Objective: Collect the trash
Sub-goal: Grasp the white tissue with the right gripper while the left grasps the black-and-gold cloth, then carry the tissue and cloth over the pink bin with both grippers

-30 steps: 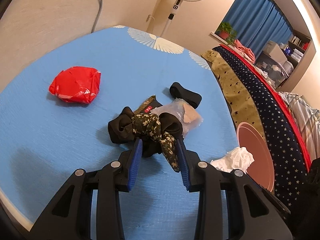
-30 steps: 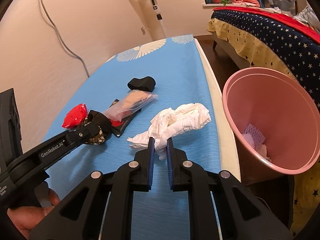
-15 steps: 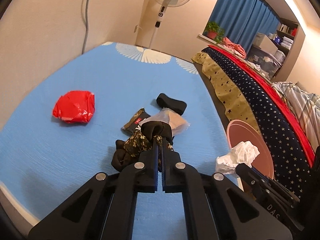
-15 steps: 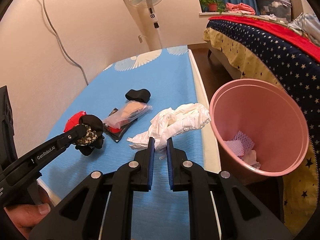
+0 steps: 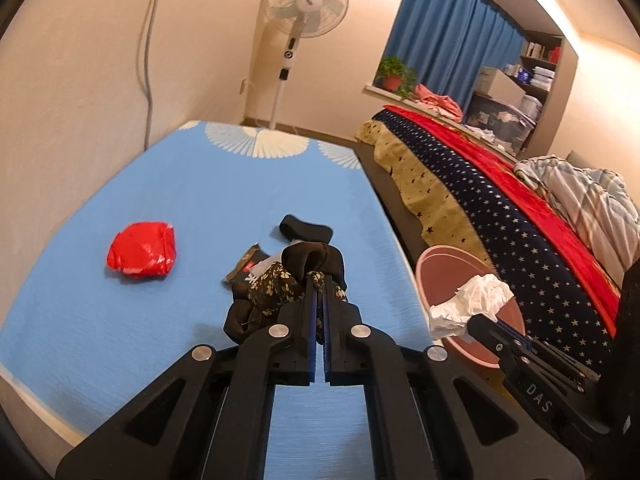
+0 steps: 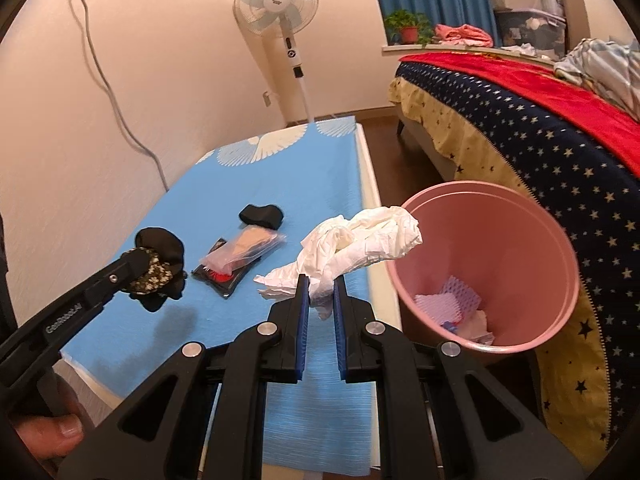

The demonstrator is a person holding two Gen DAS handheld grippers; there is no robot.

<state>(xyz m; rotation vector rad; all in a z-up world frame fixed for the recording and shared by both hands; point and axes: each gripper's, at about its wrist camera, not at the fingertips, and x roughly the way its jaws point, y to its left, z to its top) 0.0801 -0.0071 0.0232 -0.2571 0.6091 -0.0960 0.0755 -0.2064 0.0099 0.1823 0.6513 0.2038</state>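
My left gripper is shut on a black and floral cloth scrunchie, which hangs off the blue mat. In the right wrist view the same scrunchie is clear of the mat in the left gripper. My right gripper is shut on a crumpled white tissue, raised beside the pink bin. From the left wrist view the tissue hangs over the bin's rim. A red plastic bag lies on the mat at the left.
A clear packet on a black pouch and a black band lie mid-mat. The bin holds paper scraps. A starred bedspread borders the right. A standing fan is at the far end.
The left gripper closed on the scrunchie and lifted it off the mat. The right gripper rose with the tissue and carried it toward the pink bin.
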